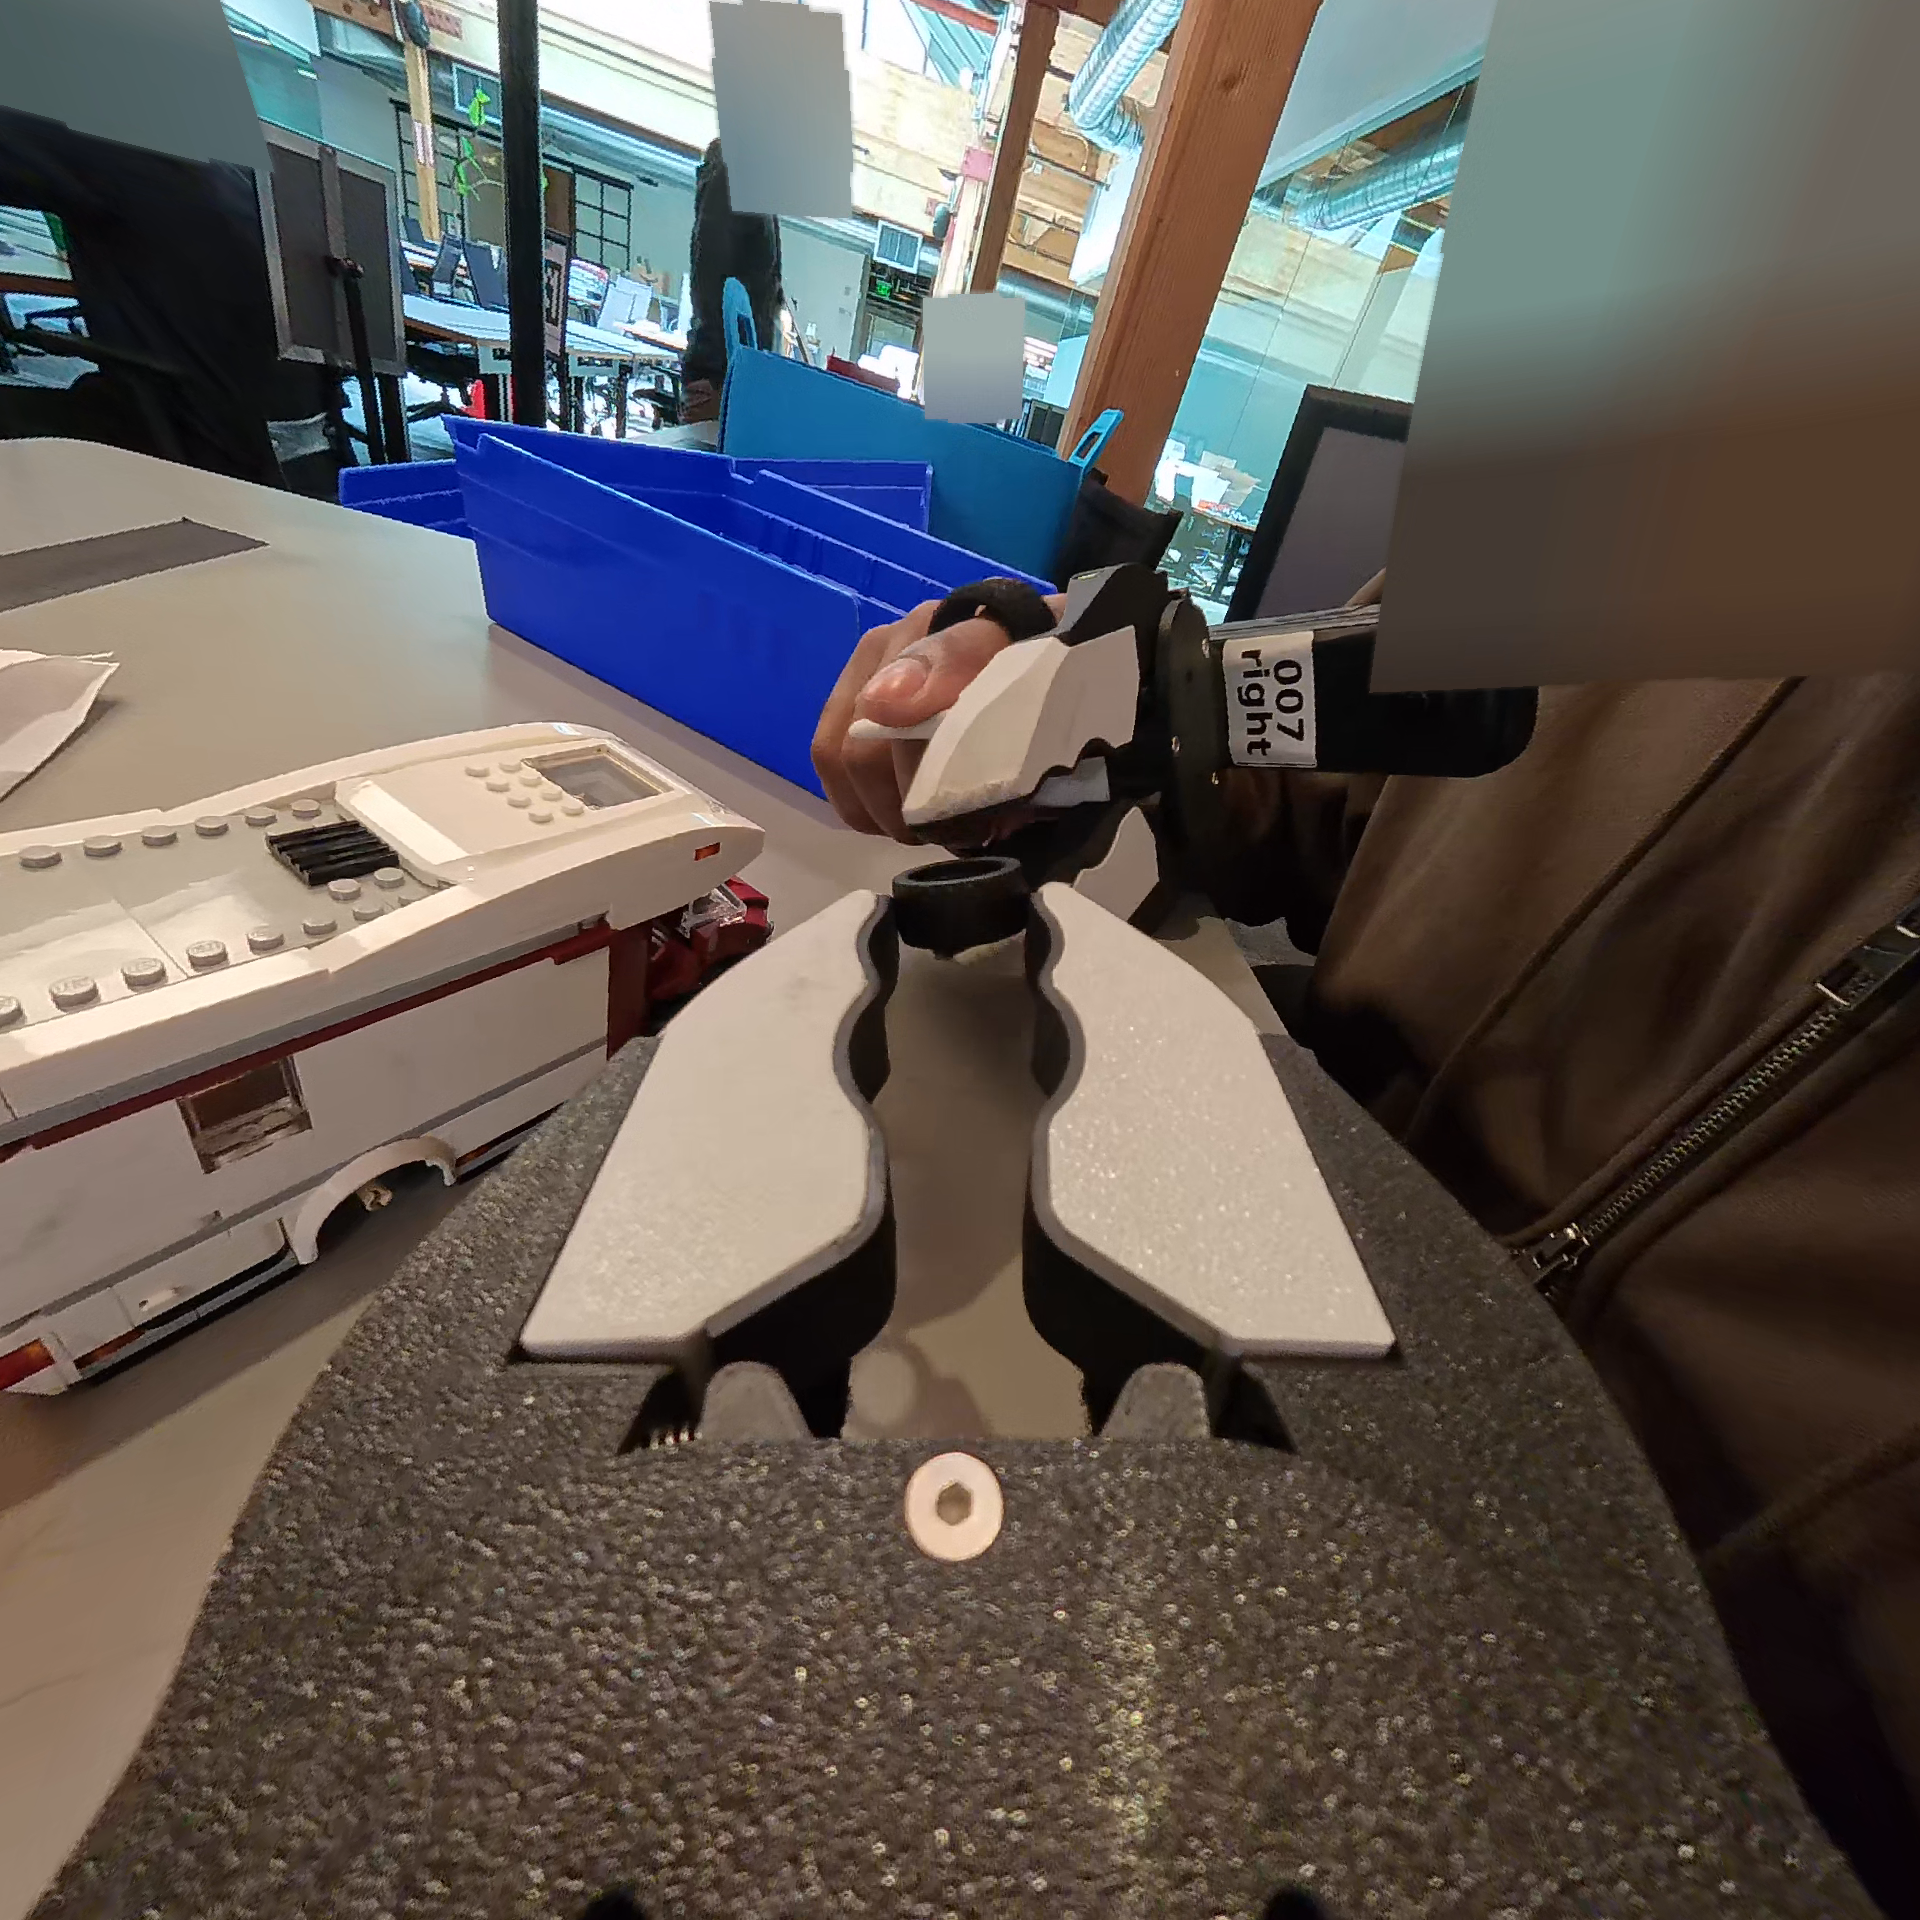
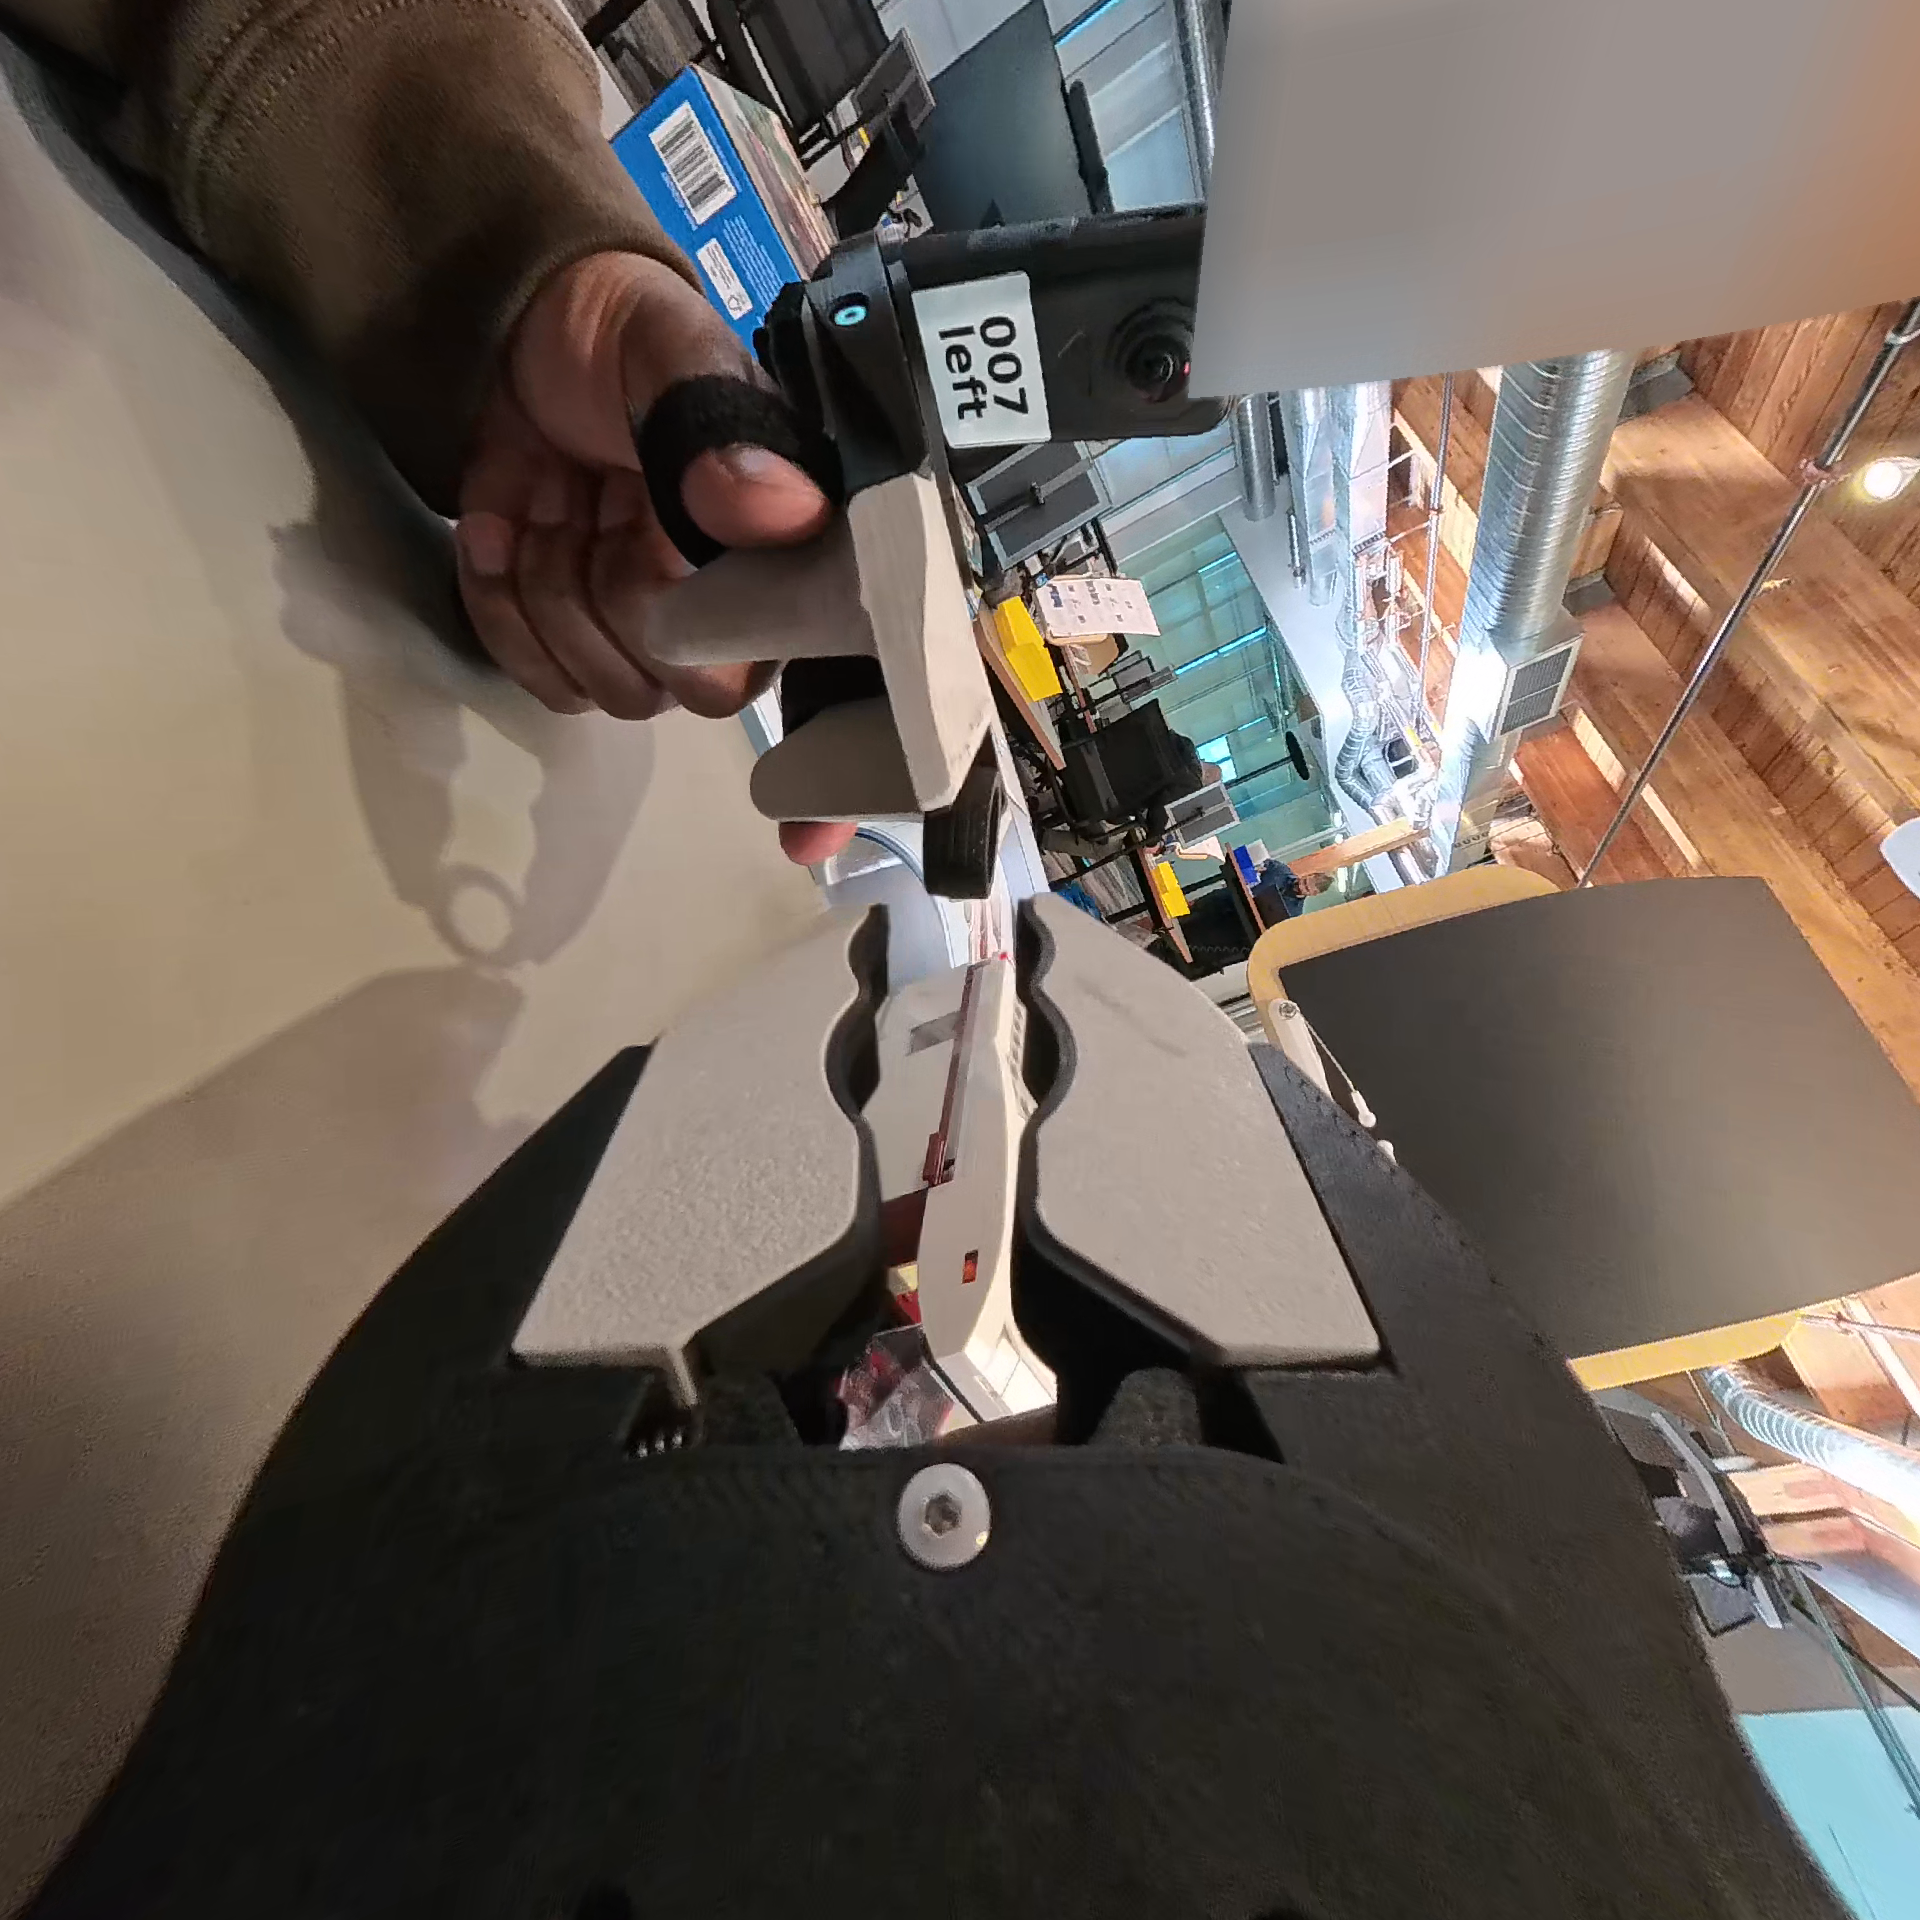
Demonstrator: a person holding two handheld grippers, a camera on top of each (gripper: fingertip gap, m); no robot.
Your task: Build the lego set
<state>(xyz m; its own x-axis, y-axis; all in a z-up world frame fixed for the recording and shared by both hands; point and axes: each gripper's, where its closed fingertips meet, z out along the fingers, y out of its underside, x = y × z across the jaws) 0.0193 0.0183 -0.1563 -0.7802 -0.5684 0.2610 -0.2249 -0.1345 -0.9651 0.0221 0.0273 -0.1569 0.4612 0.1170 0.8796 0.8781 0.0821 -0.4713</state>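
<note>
My left gripper (image 1: 961, 914) is shut on a small black rubber tyre (image 1: 961, 899), with both pads pressed on its sides, above the grey table (image 1: 312, 623). A pale bit shows under the tyre. The right wrist view shows the same tyre (image 2: 966, 842) in the left gripper's tips (image 2: 925, 800). My right gripper (image 2: 956, 935) is open with nothing between its pads. It hovers just above the tyre and also shows in the left wrist view (image 1: 956, 810). A white and dark red brick-built camper van (image 1: 312, 935) stands on the table to the left, and shows behind my right fingers (image 2: 966, 1195).
Blue plastic bins (image 1: 675, 603) lie on the table behind the grippers. The person's brown jacket (image 1: 1610, 1039) fills the right side. A blue box (image 2: 717, 208) and a black-topped table with a pale wooden edge (image 2: 1558, 1091) are farther off. Only a small space, under 4 cm, lies between the two pairs of fingers.
</note>
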